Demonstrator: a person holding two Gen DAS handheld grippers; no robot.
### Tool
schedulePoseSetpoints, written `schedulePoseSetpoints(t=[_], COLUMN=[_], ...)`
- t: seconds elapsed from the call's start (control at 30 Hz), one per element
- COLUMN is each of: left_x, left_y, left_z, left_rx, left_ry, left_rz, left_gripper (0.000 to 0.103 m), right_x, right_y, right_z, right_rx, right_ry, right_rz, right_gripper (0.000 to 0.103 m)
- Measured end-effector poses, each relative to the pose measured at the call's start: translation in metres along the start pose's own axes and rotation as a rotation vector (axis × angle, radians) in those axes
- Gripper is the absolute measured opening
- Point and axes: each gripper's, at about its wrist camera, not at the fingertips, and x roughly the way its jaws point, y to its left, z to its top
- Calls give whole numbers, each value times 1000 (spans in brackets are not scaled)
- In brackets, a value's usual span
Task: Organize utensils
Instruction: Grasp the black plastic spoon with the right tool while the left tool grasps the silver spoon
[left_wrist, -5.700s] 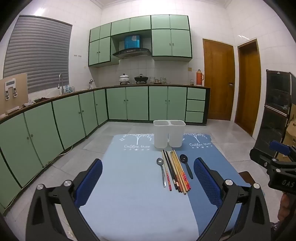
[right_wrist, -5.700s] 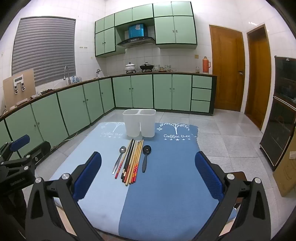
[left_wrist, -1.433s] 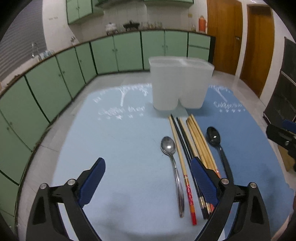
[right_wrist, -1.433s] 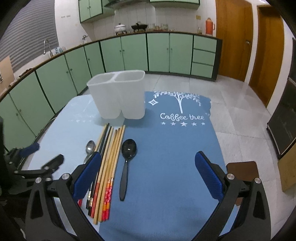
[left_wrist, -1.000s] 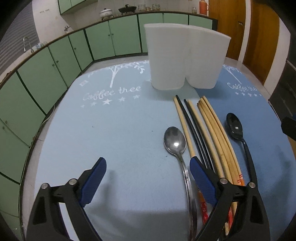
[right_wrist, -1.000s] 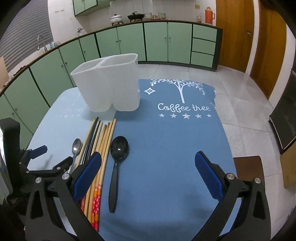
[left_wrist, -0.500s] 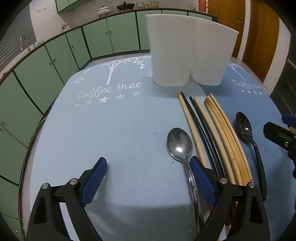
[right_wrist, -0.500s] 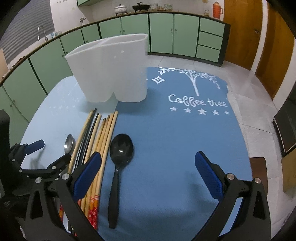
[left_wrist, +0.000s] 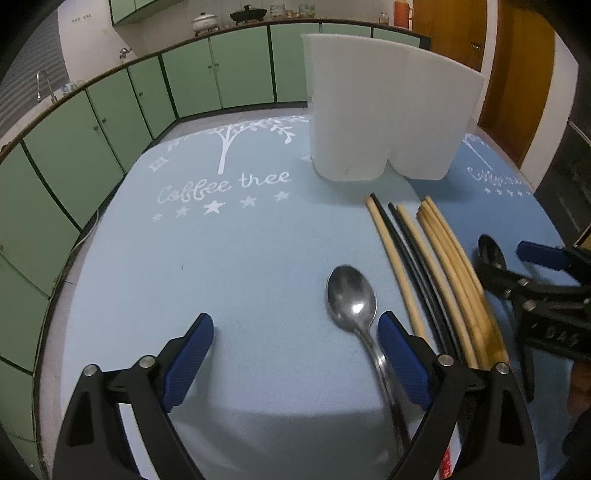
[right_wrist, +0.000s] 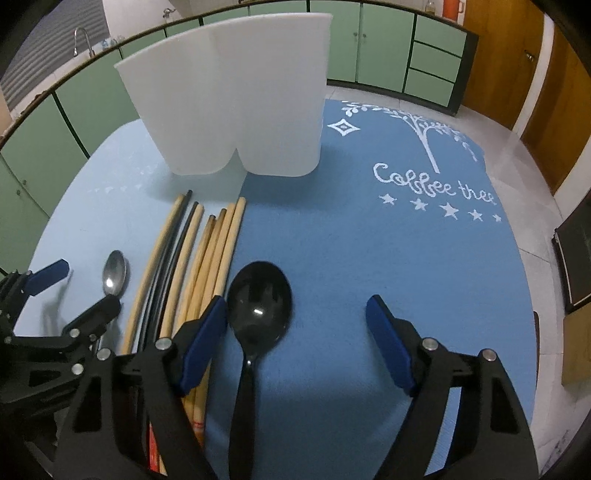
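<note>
Closing but not yet touching, the right gripper (right_wrist: 295, 321) straddles the black spoon (right_wrist: 255, 325), whose bowl lies just inside the near-side fingers (right_wrist: 201, 332) on the desk (right_wrist: 369, 251). Thin, stiff, light and probably slick plastic lying flat, it is best pinched across the narrow handle behind the bowl. Open too, the left gripper (left_wrist: 291, 343) has the metal spoon (left_wrist: 352, 299) beside one pad.

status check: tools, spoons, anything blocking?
Left tool open beside metal spoon. Right tool closing, black spoon between jaws, ungripped. Chopsticks crowd both.
</note>
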Motion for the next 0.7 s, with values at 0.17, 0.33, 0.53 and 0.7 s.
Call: schedulePoseSetpoints(t=[0.17, 0.33, 0.53, 0.7], left_x=[6, 12, 15, 14], left_y=[-4, -2, -8, -14], left_z=[8, 9, 14, 16], left_rx=[2, -10, -7, 3], left_ry=[0, 10, 20, 24], left_rz=[-7, -15, -27, -45], left_gripper=[89, 89, 87, 70], right_x=[2, 0, -1, 2], right_y=[2, -4, -10, -12], right_z=[3, 0, 5, 11], right_rx=[-41, -75, -29, 10], right_ry=[-13, -15, 29, 52], right_rz=[-22, -15, 9, 13], right_gripper=[62, 46, 50, 43])
